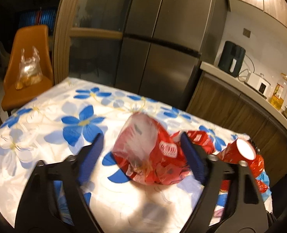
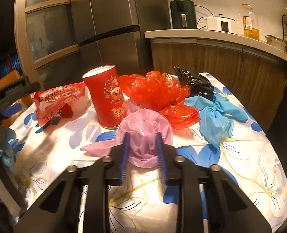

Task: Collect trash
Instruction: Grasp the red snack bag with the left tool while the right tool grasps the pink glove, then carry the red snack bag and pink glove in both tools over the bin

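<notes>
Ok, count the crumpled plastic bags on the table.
4, maybe more hidden. Pink bag between the right gripper fingers, red bag behind it, black bag at the far edge, blue bag to the right.

Red wrapper (image 1: 149,147) lies between the left gripper's (image 1: 141,145) spread fingers (image 1: 94,151).

You're working in a home kitchen — a tall steel refrigerator (image 1: 162,44) stands behind the flowered tablecloth (image 2: 240,155), and the wood-fronted worktop (image 2: 211,36) carries an air fryer (image 2: 183,14), a white cooker (image 2: 221,24) and 1 bottle of oil (image 2: 250,22).
</notes>
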A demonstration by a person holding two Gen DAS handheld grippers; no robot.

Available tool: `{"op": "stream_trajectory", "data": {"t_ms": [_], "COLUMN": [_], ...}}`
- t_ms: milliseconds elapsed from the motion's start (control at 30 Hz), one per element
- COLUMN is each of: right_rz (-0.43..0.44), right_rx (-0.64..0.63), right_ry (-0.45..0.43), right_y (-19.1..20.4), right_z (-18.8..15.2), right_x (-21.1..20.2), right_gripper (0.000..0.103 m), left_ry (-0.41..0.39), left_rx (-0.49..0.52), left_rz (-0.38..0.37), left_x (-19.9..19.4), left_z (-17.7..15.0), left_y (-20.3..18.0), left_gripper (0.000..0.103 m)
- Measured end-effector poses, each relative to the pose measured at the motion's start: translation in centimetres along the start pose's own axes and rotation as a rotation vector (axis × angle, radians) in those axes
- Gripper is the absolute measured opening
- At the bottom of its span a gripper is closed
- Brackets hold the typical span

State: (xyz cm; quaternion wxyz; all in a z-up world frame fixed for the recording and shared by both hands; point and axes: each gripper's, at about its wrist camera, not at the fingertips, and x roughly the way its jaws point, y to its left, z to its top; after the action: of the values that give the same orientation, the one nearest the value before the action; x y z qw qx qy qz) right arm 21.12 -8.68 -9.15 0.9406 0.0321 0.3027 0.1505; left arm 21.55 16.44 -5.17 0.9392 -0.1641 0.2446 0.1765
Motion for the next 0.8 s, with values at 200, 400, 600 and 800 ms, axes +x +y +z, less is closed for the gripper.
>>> {"op": "stream_trajectory", "data": {"t_ms": [200,400,600,800], "right_rz": [0.027,0.053,0.052,0.049], "right_rx": [-0.005,0.006,-0.004,0.018], "right_ry": [-0.002,-0.020,-0.076,-0.153], "right_y": [0.3,0.1,-0.4,-2.0], "right_z": [-0.2,-0.5,-0.9,-0.5], "right_x": [-0.4,-2.0,-5.6,-10.6], "right_gripper": [0.008,0.004,0.004,0.003], "left_ry": [0.056,0.047,-0.046,-0.133], "left_rx": [0.021,0.020,0.008,0.033], "left_rz": [-0.057,-0.074,-0.087,-0.111], "left_x": [0.3,-1.4,-7.2,-12.7], "left_z": [-1.1,-2.2,-2.8,-3.0], "left_y": [-0.3,0.0,0.5,-0.7], "left_gripper": [0.019,0.007,0.005,0.005]}}
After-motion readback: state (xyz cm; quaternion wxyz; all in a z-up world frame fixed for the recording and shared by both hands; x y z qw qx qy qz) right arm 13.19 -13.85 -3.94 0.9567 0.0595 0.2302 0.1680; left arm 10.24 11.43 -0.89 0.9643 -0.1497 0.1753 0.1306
